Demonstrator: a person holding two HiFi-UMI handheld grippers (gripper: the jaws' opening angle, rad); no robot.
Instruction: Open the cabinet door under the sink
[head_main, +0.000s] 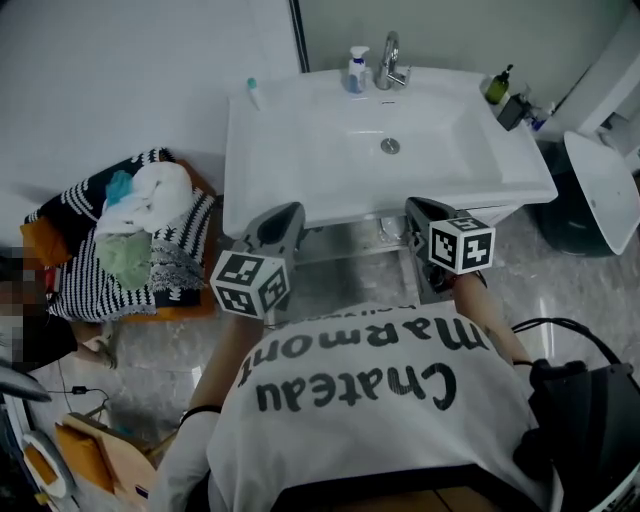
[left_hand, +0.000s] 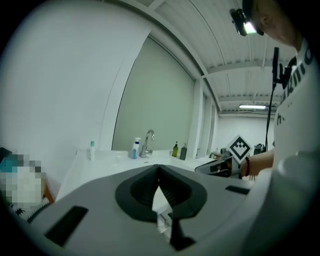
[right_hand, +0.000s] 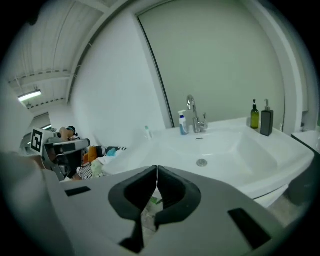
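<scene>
The white sink (head_main: 300, 150) stands against the wall, with a chrome faucet (head_main: 390, 60) at its back. Below its front edge, part of the cabinet front (head_main: 350, 245) shows between my two grippers; I cannot tell how the door stands. My left gripper (head_main: 290, 212) is raised level in front of the sink's left part, with its jaws shut and nothing between them. My right gripper (head_main: 413, 206) is raised before the sink's right part, also shut and empty. In the left gripper view the left gripper (left_hand: 158, 169) faces the sink top (left_hand: 100, 160). The right gripper (right_hand: 157, 168) looks over the basin (right_hand: 235, 145).
A basket with striped cloth and laundry (head_main: 130, 235) sits on the floor to the left of the sink. A white lidded bin (head_main: 600, 190) stands to the right. A pump bottle (head_main: 357, 70), dark bottles (head_main: 498, 85) and a small tube (head_main: 253, 92) stand on the sink.
</scene>
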